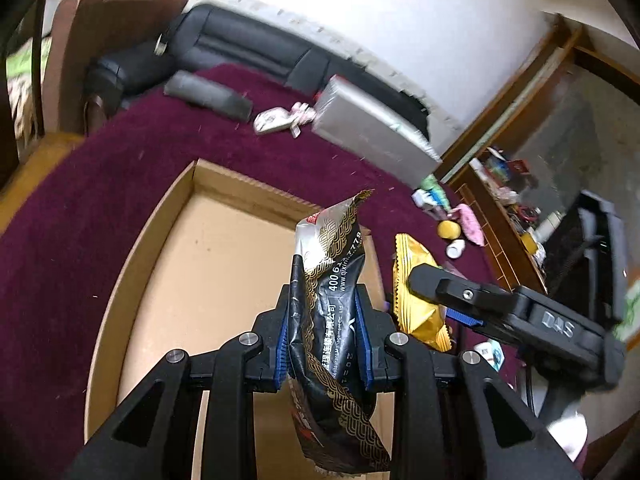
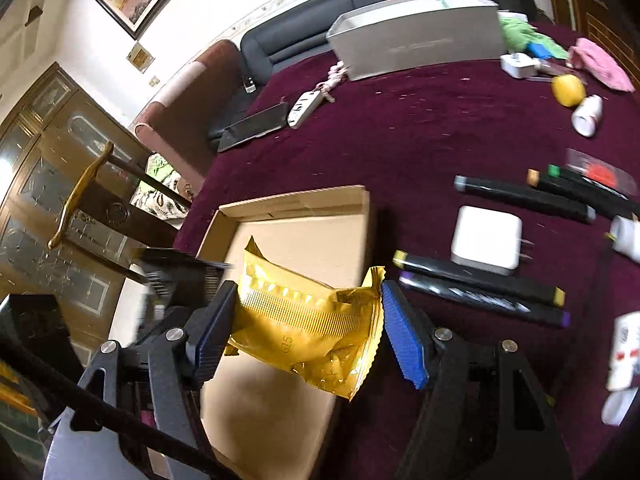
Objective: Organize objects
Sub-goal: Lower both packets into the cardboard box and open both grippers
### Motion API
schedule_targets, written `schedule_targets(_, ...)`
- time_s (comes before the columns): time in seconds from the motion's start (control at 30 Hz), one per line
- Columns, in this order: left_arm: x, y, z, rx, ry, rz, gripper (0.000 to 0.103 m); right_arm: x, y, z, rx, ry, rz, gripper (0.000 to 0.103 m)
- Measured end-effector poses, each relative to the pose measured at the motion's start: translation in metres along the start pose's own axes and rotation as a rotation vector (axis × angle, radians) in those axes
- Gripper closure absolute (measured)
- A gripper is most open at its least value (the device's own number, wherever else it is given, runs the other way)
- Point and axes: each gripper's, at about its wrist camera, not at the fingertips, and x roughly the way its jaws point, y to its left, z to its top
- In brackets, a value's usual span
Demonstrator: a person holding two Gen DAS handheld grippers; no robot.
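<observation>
My left gripper [image 1: 323,334] is shut on a black and gold snack packet [image 1: 334,280] and holds it upright above the shallow cardboard tray [image 1: 216,184]. My right gripper [image 2: 308,330] holds a gold foil snack packet [image 2: 308,328] between its blue pads [image 2: 404,336] over the tray's right wall [image 2: 304,200]; the packet touches both pads. In the left wrist view the right gripper [image 1: 448,300] and the gold packet [image 1: 416,264] sit just right of the tray.
The maroon tablecloth [image 2: 420,128] carries a silver box [image 2: 416,32], a white charger [image 2: 486,238], several black markers [image 2: 480,280], a lemon [image 2: 568,90], a small white bottle [image 2: 587,114], a pink cloth [image 2: 600,64], a remote [image 2: 306,108] and a dark phone [image 2: 254,126]. A black sofa [image 1: 248,48] lies behind.
</observation>
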Motion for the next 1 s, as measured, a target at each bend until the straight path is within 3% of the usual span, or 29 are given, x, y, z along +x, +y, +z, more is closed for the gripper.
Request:
schedule_targets(0.23,0.035,0.026,0.017,-0.115,0.050,0.030,0.080,0.047,0.018,0.013,-0.012,0.043,-0.048,0.032)
schedule_targets(0.67,0.058,0.037,0.026,-0.125,0.073,0.091,0.080,0.069,0.012,0.018,-0.038,0.050,-0.141,0.032)
schedule_targets(0.83,0.060,0.044,0.028,-0.167,0.070,0.061,0.073,0.073,0.011,0.020,-0.026,0.042,-0.146,0.030)
schedule_targets(1.0,0.064,0.057,0.029,-0.264,0.067,-0.005,0.057,0.070,0.007,0.024,0.011,0.012,-0.116,0.029)
